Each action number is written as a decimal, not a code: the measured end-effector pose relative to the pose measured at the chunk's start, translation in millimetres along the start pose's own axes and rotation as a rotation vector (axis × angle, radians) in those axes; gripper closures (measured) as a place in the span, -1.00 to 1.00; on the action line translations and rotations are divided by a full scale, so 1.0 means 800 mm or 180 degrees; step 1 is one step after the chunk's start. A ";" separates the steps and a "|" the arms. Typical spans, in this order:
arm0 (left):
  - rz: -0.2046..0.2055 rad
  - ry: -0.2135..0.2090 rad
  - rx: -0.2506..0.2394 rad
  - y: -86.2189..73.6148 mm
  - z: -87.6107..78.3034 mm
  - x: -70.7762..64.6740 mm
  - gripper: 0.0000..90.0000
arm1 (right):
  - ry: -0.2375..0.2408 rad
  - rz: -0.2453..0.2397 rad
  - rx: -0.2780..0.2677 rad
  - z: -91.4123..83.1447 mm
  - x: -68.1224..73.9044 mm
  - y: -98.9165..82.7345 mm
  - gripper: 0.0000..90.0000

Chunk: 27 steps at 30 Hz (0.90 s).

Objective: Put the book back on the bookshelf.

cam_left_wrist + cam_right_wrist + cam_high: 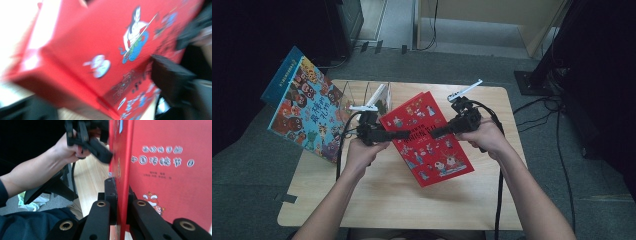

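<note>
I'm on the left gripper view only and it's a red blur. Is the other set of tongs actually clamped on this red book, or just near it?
Observer: Clamped. In the right gripper view the right tongs have one jaw on each side of the red book, gripping its edge.
Operator: And mine, where are they on it?
Observer: In the high view your left tongs meet the book's left edge, opposite the right tongs. Whether they are closed on it, I cannot tell.
Operator: Anything else on the table?
Observer: A second, colourful book leans tilted off the table's far left corner, beside a clear rack.
</note>
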<state>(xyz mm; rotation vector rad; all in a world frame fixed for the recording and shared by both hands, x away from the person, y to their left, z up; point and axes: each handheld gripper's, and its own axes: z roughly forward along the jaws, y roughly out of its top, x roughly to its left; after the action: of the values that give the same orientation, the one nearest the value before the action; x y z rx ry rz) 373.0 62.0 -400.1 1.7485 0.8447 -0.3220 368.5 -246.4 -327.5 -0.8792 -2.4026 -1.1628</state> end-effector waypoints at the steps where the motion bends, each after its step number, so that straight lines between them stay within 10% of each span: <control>1: -0.0046 -0.0255 -0.0136 0.003 -0.011 0.003 -0.03 | 0.0036 -0.0033 -0.0032 -0.001 -0.001 -0.001 0.97; 12: 0.0356 -0.0363 0.0080 0.024 -0.028 -0.013 0.69 | -0.0267 -0.0184 -0.0018 0.006 -0.020 -0.005 0.48; 27: 0.0524 -0.0229 0.0096 0.039 -0.034 -0.040 0.74 | -0.0367 -0.0372 -0.0219 -0.004 -0.023 -0.018 0.33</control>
<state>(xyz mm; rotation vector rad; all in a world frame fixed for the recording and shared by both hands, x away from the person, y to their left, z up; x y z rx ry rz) 366.2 71.0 -349.3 1.8108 0.6429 -0.2876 373.3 -262.7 -343.8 -0.8588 -2.5505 -1.2770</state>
